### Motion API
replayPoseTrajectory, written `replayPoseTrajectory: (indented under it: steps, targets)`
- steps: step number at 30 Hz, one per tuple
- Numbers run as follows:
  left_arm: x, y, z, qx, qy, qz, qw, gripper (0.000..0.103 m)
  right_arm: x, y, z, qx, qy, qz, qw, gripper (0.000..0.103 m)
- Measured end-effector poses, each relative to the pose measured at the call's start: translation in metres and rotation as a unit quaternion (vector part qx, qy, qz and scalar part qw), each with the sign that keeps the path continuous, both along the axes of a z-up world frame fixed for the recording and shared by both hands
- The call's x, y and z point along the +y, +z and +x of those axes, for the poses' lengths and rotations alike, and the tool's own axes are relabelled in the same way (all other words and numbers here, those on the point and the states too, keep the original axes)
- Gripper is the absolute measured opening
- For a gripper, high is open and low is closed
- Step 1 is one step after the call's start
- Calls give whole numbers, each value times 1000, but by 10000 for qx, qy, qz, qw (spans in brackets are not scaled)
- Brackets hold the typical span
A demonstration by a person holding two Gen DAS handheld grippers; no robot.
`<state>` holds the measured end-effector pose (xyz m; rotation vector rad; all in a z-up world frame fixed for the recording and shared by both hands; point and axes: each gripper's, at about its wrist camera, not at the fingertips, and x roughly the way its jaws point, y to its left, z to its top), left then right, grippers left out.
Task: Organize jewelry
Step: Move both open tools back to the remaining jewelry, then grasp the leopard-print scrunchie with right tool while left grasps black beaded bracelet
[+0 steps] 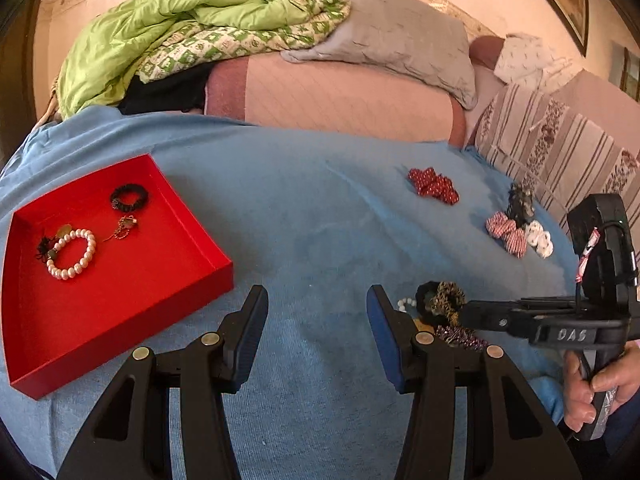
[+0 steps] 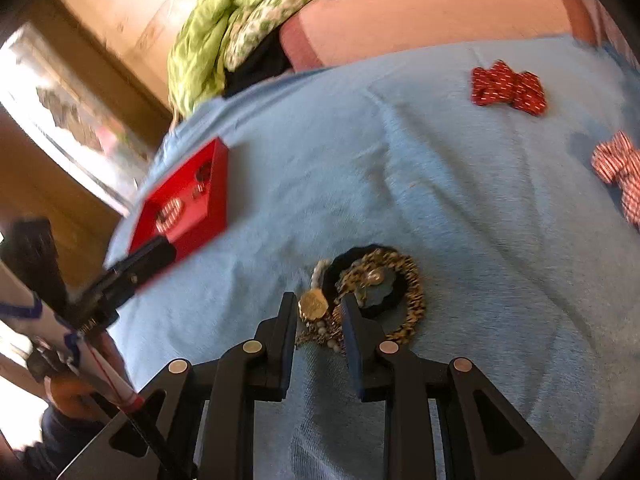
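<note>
A red tray [image 1: 120,288] lies at the left on the blue blanket [image 1: 320,220]. It holds a pearl bracelet [image 1: 91,246], a black band [image 1: 142,200] and a gold chain [image 1: 122,228]. My left gripper [image 1: 318,296] hovers open over bare blanket just right of the tray, with nothing between its fingers. At the right lies a heap: a leopard scrunchie [image 2: 412,280], a black scrunchie [image 2: 360,252], beads and a round gold pendant [image 2: 314,306]. My right gripper [image 2: 318,308] points down into this heap. Its jaws stand narrow around the pendant, and the pads do not visibly press on it.
Further right lie a red dotted bow [image 1: 432,186], a red-striped bow [image 1: 506,232], a white bow [image 1: 540,238] and a dark clip [image 1: 520,200]. A green quilt [image 1: 168,20] and a grey pillow [image 1: 400,40] are piled at the back. A hand [image 1: 592,392] grips the right tool.
</note>
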<state>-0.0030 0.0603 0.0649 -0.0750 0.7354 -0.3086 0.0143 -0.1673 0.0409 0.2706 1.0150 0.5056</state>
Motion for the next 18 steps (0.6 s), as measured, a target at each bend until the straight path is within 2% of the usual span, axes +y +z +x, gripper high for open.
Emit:
replayPoseTrajectory:
  steps: [4, 9, 13, 18]
  targets:
    - [-4, -5, 5, 103, -142, -33, 9998, 50, 12, -6, 5, -91, -59, -517, 9986, 23]
    - [-10, -9, 10, 195, -301, -86, 9993, 50, 13, -13, 6, -51, 16, -794, 9968, 16]
    - [-21, -11, 12, 253, -515, -99, 9983, 50, 2, -6, 2, -140, -35, -543, 9984, 14]
    - [-36, -13, 23, 415, -768, -305, 9957, 50, -32, 19, -3, -548, -546, 211, 9968, 14]
